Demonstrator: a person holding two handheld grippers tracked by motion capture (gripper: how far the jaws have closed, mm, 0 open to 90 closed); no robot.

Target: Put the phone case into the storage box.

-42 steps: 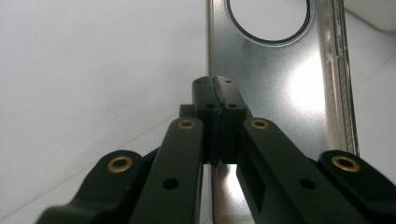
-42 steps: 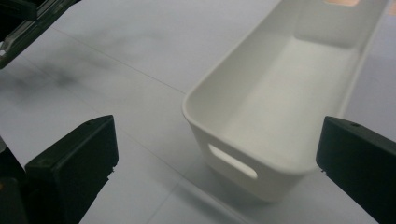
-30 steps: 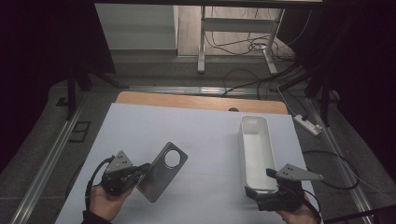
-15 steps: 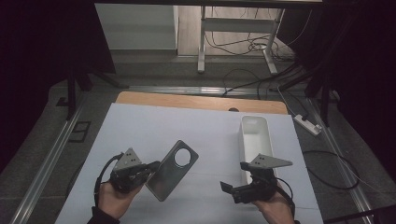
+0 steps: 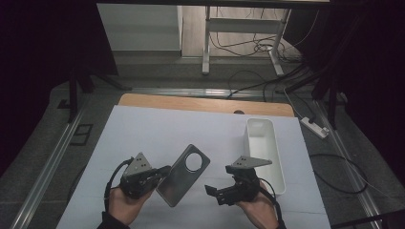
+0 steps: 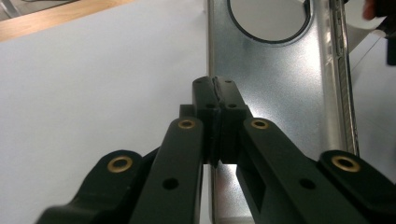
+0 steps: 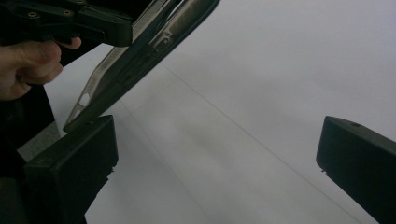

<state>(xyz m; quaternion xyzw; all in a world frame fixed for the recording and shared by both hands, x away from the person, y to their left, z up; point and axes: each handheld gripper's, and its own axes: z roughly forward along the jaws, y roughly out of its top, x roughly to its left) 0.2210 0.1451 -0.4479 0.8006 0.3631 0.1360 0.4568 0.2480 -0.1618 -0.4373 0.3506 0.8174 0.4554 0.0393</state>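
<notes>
A silver phone case (image 5: 184, 174) with a round camera hole hangs tilted just above the white sheet. My left gripper (image 5: 162, 172) is shut on the case's long edge near its lower end. In the left gripper view the black pads (image 6: 215, 93) pinch the case (image 6: 289, 88) edge-on. My right gripper (image 5: 212, 191) stands open, a short way right of the case, jaws pointing left toward it. In the right gripper view its two jaws (image 7: 219, 158) are wide apart with nothing between them. There the case (image 7: 140, 51) slants across the upper left, held by the left gripper (image 7: 93, 21).
A long white tray (image 5: 282, 157) lies at the right of the white sheet (image 5: 143, 129). The wooden table edge (image 5: 200, 104) runs along the back. A power strip (image 5: 315, 128) and cables lie on the floor to the right.
My right gripper has moved left, away from the white tray and toward the case. The left gripper has shifted slightly right with the case still in it.
</notes>
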